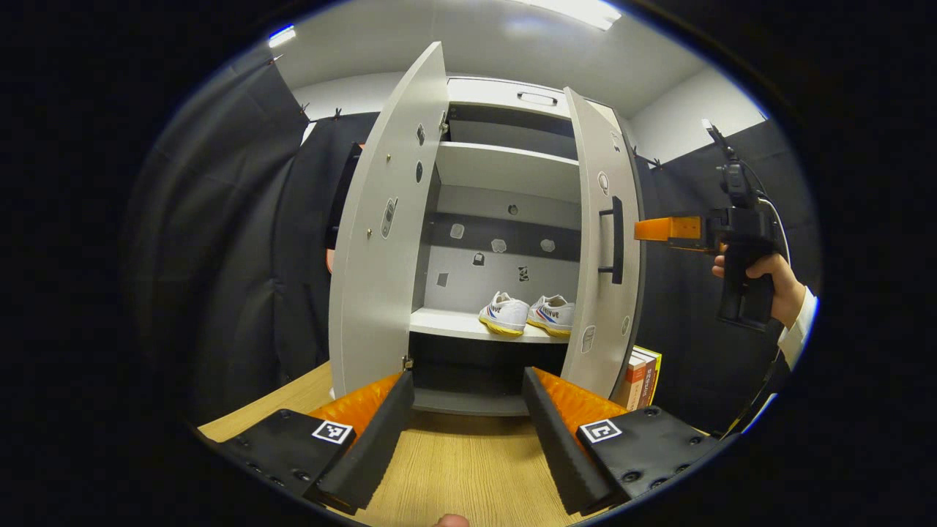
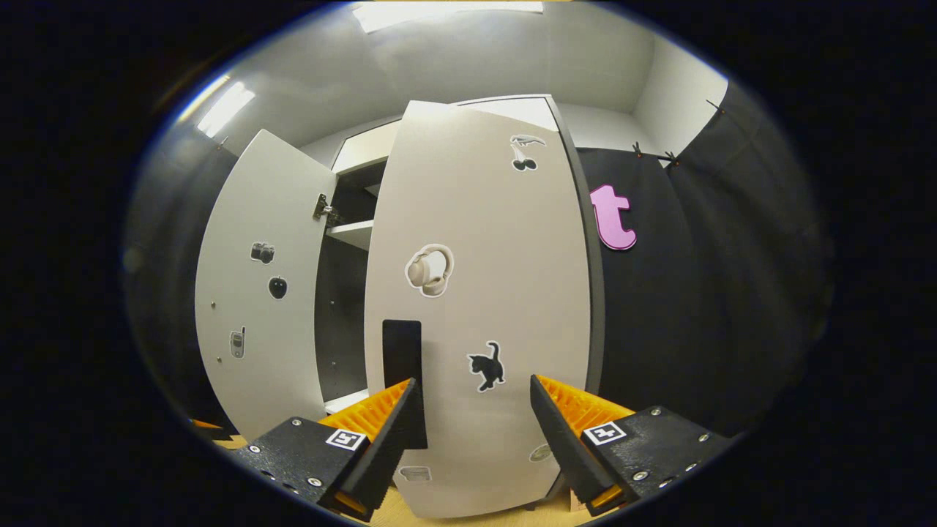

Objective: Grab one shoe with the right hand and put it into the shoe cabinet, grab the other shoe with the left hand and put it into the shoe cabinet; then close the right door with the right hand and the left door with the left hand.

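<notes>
Two white shoes (image 1: 527, 315) with striped sides sit side by side on the lower shelf of the grey shoe cabinet (image 1: 505, 168). Both doors stand partly open: the left door (image 1: 384, 227) and the right door (image 1: 607, 249) with its black handle (image 1: 616, 240). My left gripper (image 1: 468, 432) is open and holds nothing, low over the wooden table in front of the cabinet. In the left gripper view, a hand holds the right gripper (image 1: 662, 229) just beside the right door's outer face. My right gripper (image 2: 476, 432) is open, facing the right door (image 2: 483, 293) close up, its handle (image 2: 402, 366) by the left finger.
The cabinet stands on a wooden table (image 1: 454, 468). Some books (image 1: 644, 377) stand upright to the right of the cabinet, behind the right door. Black cloth walls close in both sides. The left door (image 2: 256, 285) is swung wide in the right gripper view.
</notes>
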A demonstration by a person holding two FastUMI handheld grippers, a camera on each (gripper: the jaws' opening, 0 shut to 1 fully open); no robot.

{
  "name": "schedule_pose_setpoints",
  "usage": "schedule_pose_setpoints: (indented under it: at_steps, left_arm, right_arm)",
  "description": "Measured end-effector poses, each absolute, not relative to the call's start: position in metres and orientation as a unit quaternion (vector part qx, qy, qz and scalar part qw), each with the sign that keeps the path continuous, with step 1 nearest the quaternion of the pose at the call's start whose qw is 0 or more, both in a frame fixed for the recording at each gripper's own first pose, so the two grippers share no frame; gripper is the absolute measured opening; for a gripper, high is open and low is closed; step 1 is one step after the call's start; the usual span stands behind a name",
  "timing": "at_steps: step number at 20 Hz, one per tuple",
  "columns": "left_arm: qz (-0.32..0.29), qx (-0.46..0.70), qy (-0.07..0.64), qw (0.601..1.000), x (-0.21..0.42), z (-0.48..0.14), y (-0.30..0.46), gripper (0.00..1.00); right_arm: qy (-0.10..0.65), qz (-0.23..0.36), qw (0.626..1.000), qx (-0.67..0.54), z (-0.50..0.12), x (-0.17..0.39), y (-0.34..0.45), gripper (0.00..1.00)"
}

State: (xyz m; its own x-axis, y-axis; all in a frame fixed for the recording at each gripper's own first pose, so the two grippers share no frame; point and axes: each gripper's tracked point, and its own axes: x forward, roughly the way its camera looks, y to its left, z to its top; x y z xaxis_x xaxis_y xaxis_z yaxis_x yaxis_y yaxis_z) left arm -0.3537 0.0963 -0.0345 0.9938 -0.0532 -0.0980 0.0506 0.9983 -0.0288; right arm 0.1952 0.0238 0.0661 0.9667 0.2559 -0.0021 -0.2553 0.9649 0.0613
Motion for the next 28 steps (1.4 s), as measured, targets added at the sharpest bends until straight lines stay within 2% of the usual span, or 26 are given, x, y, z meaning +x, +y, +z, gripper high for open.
schedule_pose_setpoints:
  at_steps: [9,16,20,24,28]
  left_arm:
    - [-0.026,-0.011,0.050,0.998,-0.355,-0.034,0.101,0.96]
    - [-0.031,-0.016,0.053,0.998,-0.357,-0.037,0.103,0.96]
    - [-0.030,-0.021,0.059,0.998,-0.356,-0.042,0.105,0.97]
    - [-0.026,-0.025,0.060,0.998,-0.359,-0.042,0.110,0.97]
    - [-0.021,-0.025,0.055,0.998,-0.359,-0.037,0.115,0.97]
  right_arm:
    - [0.009,0.131,0.991,-0.013,0.069,0.239,0.054,0.92]
    - [0.008,0.122,0.992,-0.030,0.060,0.253,0.061,0.91]
    - [0.016,0.125,0.992,-0.012,0.056,0.254,0.067,0.91]
    - [0.009,0.105,0.994,-0.017,0.062,0.249,0.060,0.92]
    - [-0.005,0.095,0.995,-0.001,0.074,0.216,0.049,0.93]
